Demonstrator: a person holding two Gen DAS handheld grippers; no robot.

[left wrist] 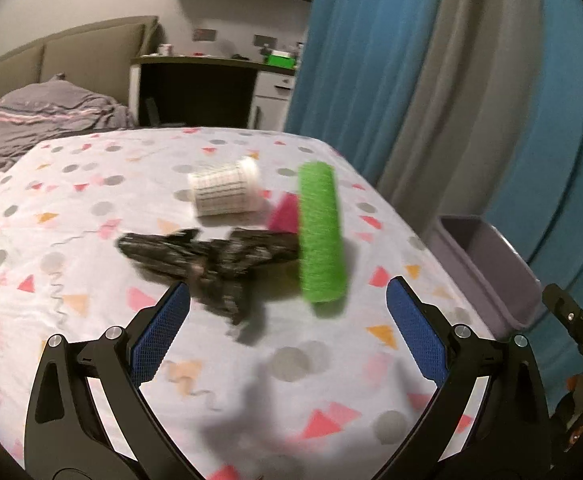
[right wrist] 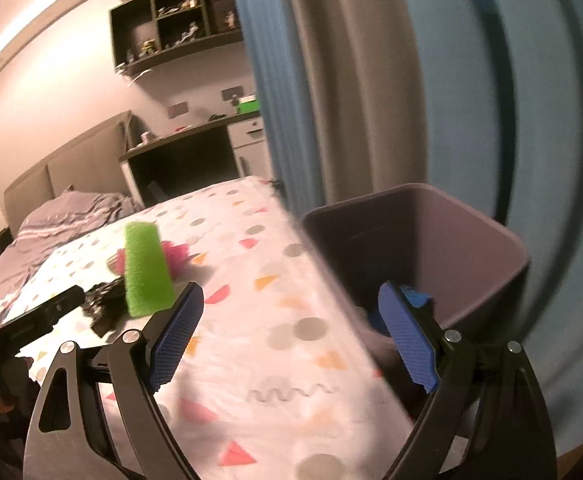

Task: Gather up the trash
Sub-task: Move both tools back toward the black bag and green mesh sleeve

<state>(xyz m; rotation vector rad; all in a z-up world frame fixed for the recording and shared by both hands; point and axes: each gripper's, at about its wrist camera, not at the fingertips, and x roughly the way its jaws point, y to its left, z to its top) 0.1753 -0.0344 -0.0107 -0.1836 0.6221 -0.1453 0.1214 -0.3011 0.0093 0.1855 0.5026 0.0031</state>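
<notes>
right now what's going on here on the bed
A person is clearing trash off a bed with two handheld grippers. Both the left gripper and the right gripper have their jaws open and hold nothing. A green foam roll, a crumpled black wrapper, a white cup lying on its side and a pink scrap lie on the patterned sheet. A purple bin stands beside the bed, with something blue inside.

Crumpled black wrapper (left wrist: 211, 268) lies flat just ahead of the left claw (left wrist: 287, 320), nearer its left finger. Green foam roll (left wrist: 320, 232) on its side ahead-right, touching the wrapper's right end. White labelled jar (left wrist: 225, 192) tipped over farther ahead. Pink scrap (left wrist: 285, 213) between jar and roll.
</notes>
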